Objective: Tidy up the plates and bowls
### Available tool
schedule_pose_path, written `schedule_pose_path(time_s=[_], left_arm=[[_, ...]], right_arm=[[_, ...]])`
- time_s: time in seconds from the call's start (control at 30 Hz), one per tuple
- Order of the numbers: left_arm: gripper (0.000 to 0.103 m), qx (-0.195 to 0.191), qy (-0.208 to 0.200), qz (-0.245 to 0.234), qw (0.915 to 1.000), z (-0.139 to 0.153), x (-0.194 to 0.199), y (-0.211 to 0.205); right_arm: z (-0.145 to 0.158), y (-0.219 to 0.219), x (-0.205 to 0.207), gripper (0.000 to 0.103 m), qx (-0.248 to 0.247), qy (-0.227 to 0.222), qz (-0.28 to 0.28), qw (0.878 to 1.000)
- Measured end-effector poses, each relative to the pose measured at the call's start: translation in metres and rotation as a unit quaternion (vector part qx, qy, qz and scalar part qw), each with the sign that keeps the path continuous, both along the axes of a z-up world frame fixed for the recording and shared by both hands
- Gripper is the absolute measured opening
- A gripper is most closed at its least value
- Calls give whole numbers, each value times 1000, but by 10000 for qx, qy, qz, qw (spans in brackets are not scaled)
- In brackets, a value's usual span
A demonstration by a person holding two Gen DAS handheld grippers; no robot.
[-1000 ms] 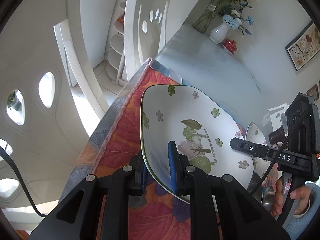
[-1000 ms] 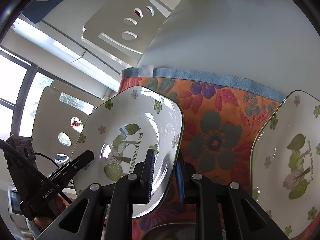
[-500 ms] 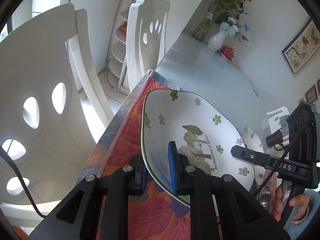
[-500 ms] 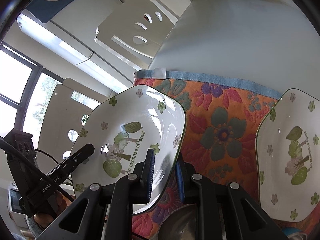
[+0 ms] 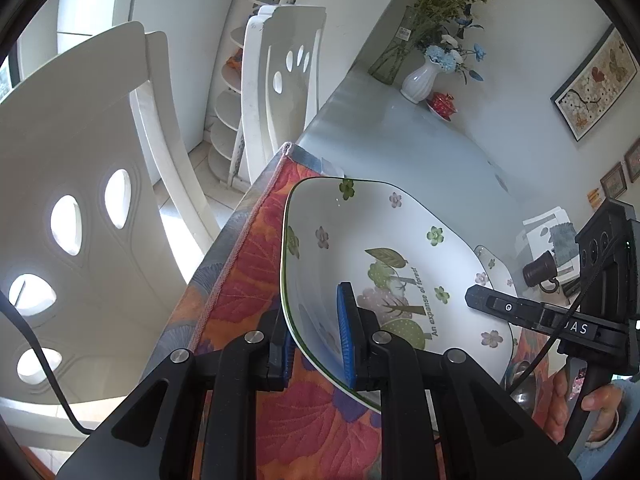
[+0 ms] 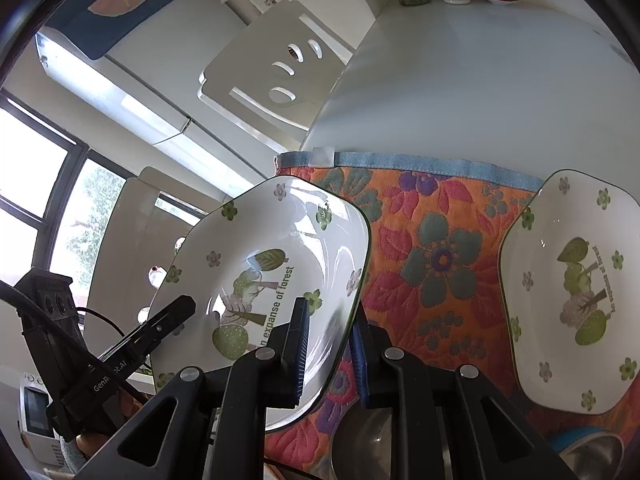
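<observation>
Nearest the lens, the left gripper [image 5: 318,338] clamps its blue pads on the rim of a square white plate [image 5: 384,276] printed with trees and small flowers, one pad [image 5: 345,336] inside the dish and the other beneath it. From the opposite edge the right gripper [image 6: 326,354] is likewise closed on the same plate [image 6: 272,276], which hangs tilted between the two tools, clear of the floral placemat [image 6: 436,248]. A hand [image 5: 580,408] at the lower right of the left wrist view holds the handle of the right tool.

Below the plate, on the placemat, the rim of a metal bowl [image 6: 360,436] shows between the right gripper's arms; how it sits cannot be told. Right of the held plate in the right wrist view, a second plate [image 6: 572,288] of the same pattern lies flat on the placemat, well apart from the first.

Beyond the placemat's blue hem stretches the bare grey counter [image 6: 480,92]. White chairs [image 5: 284,80] with oval cut-outs stand along its edge left of the plate. At the counter's far end stand a white vase [image 5: 418,80] of blue flowers, a glass vase [image 5: 394,54] of greenery and a red lidded cup [image 5: 442,102] on a saucer. Framed pictures [image 5: 592,80] hang on the wall behind.
</observation>
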State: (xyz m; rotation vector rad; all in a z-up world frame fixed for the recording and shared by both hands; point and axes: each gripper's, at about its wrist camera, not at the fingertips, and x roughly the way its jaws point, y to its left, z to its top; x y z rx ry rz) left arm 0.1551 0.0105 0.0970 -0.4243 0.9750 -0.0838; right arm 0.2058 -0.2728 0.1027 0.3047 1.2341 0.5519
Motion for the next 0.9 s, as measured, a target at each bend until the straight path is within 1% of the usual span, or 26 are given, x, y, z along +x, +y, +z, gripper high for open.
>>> schedule_pose_path(time_s=[0.5, 0.77, 0.9], left_arm=[[16, 15, -6, -138, 9999, 4, -23, -2], [16, 146, -41, -142, 9998, 8, -32, 0], [16, 148, -75, -174, 9997, 9, -36, 2]], right_arm=[[6, 3, -25, 20, -152, 1, -183, 9997], [3, 6, -42, 21, -111, 41, -203, 9997], [1, 7, -48, 21, -81, 65, -214, 9997]])
